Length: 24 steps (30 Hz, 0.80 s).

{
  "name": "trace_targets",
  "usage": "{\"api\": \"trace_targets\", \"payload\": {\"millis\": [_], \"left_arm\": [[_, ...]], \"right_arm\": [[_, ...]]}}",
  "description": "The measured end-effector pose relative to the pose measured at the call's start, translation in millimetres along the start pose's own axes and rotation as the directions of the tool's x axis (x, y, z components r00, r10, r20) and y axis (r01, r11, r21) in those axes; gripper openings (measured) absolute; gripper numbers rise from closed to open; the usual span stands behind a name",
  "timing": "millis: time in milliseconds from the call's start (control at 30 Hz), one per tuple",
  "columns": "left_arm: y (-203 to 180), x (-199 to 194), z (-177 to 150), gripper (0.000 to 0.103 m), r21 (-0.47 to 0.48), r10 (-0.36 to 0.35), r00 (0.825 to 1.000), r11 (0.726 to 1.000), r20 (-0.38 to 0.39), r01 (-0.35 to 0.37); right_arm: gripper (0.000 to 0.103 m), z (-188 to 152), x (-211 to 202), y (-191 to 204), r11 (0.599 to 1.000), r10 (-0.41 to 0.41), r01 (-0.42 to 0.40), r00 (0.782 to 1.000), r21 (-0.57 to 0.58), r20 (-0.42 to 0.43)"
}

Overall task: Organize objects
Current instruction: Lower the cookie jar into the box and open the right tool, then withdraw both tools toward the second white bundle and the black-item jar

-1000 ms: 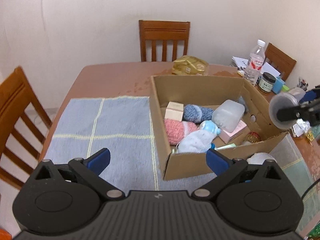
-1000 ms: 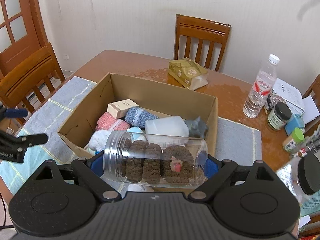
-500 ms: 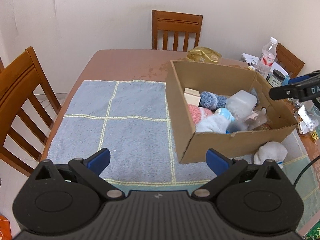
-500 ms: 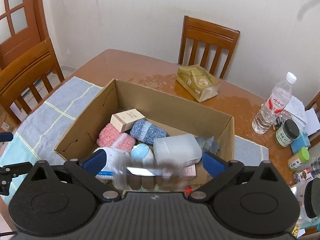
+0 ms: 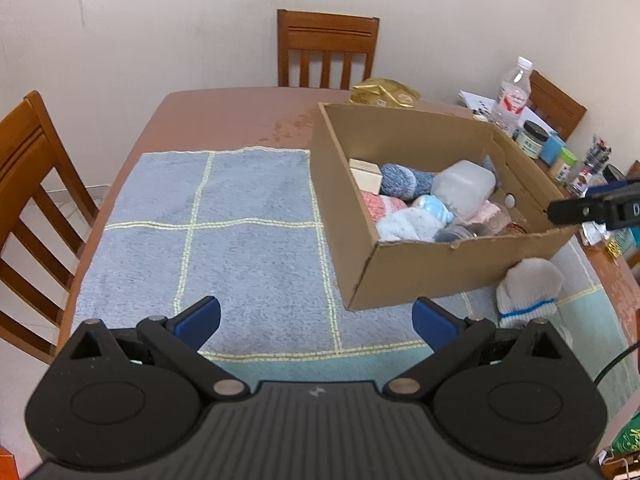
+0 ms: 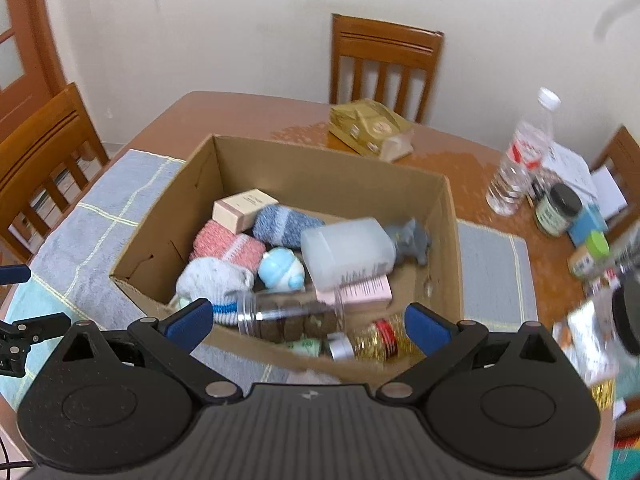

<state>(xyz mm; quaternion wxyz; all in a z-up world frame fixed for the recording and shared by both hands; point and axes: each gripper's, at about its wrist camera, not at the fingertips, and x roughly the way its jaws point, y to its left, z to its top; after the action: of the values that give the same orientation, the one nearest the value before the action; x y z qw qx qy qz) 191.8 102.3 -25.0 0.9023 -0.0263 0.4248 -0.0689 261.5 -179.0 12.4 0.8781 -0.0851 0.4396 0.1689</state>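
Observation:
A cardboard box (image 6: 450, 216) stands on the blue towel (image 5: 248, 216) and holds socks, a small beige box, a frosted container and a clear cookie jar (image 6: 292, 316) lying at its near edge. The box also shows in the left wrist view (image 5: 444, 264). My right gripper (image 6: 308, 320) is open and empty, just above the box's near wall. My left gripper (image 5: 316, 320) is open and empty over the towel, left of the box. A white sock (image 5: 528, 284) lies on the towel outside the box.
A gold bag (image 6: 368, 124) lies behind the box. A water bottle (image 6: 520, 156), jars (image 6: 558, 210) and papers crowd the table's right side. Wooden chairs (image 5: 326, 48) stand at the far side and the left (image 5: 32, 200).
My right gripper opened and let go of the cookie jar, which now lies in the box. My left gripper drew back and to the left, away from the box.

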Motion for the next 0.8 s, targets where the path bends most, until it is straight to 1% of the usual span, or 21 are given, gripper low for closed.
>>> {"api": "trace_targets", "payload": {"millis": [167,300,467,633,800], "left_arm": [[1.2,4.8,-4.0,0.101,-0.014,-0.037,0.999,0.999,-0.025,0.037],[0.8,6.5,-4.9,0.101,-0.012,-0.057,0.998,0.998,-0.034,0.056],[3.0,5.9,-5.1,0.101,0.007,-0.062,0.997,0.998,-0.035,0.062],[6.0,5.3,-5.7,0.101,0.021,-0.073,0.997,0.997,-0.039,0.074],[11.3,5.3,-8.1,0.101,0.023,-0.087,0.995,0.996,-0.041,0.088]], "right_arm": [[0.103,-29.8,0.2,-1.2,0.996,0.0,0.003,0.999,0.087,-0.033],[0.103,-52.7,6.0,0.3,0.99,-0.064,0.072,0.996,0.12,-0.063],[0.103,-77.7,18.0,-4.3,0.975,-0.069,0.092,0.99,0.2,-0.122],[0.103,-94.6,31.1,0.0,0.96,-0.075,0.116,0.983,0.253,-0.167],[0.103,-105.1,46.5,9.5,0.949,-0.088,0.144,0.975,0.28,-0.203]]}}
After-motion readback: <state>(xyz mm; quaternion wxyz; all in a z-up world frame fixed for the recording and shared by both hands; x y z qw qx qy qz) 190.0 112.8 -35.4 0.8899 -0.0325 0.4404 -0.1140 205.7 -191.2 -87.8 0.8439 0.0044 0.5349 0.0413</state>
